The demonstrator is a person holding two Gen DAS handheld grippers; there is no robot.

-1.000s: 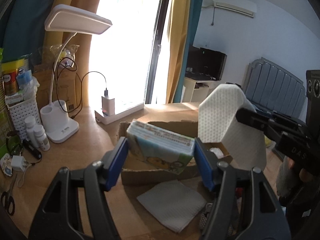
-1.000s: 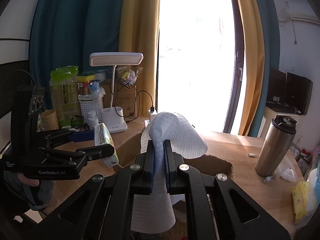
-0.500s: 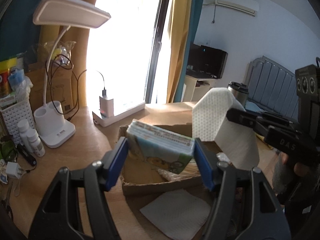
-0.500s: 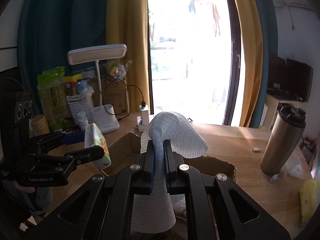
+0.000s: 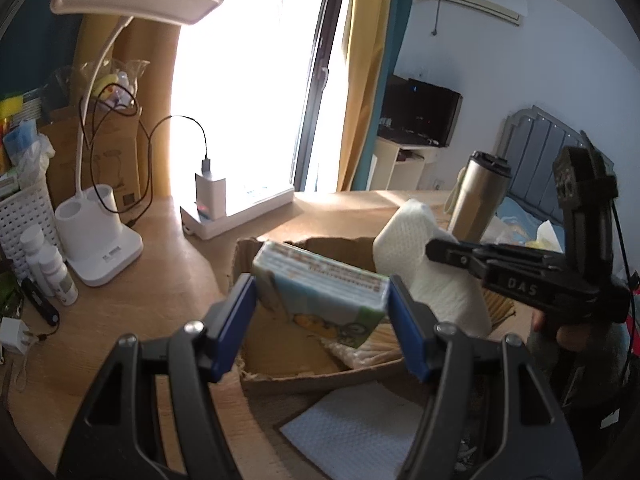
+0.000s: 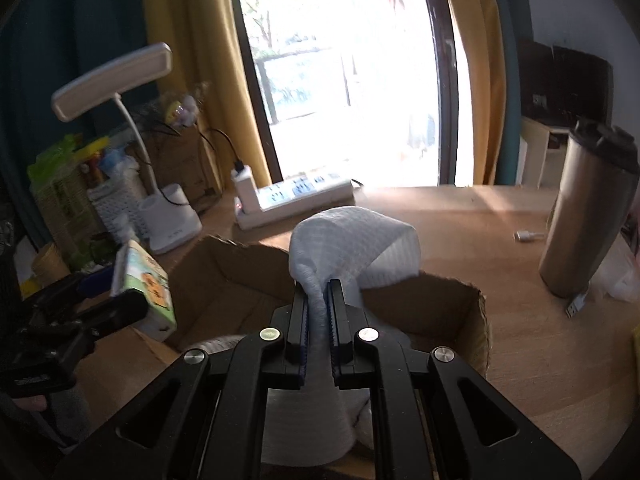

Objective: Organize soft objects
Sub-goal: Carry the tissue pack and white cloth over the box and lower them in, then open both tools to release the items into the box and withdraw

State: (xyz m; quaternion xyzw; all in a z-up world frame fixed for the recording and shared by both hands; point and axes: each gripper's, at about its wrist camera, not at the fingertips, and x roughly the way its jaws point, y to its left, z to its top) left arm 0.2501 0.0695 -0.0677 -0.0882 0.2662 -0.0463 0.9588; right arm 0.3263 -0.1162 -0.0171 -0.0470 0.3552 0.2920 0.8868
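Observation:
My left gripper is shut on a soft tissue pack printed with cartoons, held just above the open cardboard box. From the right wrist view the same pack hangs over the box's left wall. My right gripper is shut on a white textured cloth that drapes over its tips and hangs down into the box. That cloth shows at the box's right side in the left wrist view, pinched by the right gripper.
A second white cloth lies flat on the desk in front of the box. A steel tumbler stands right of the box. A desk lamp, a power strip, small bottles and a white basket crowd the left.
Both grippers came down and closer to the box with their loads. The right one swung so the cloth now hangs inside the box; the tumbler came into the left wrist view.

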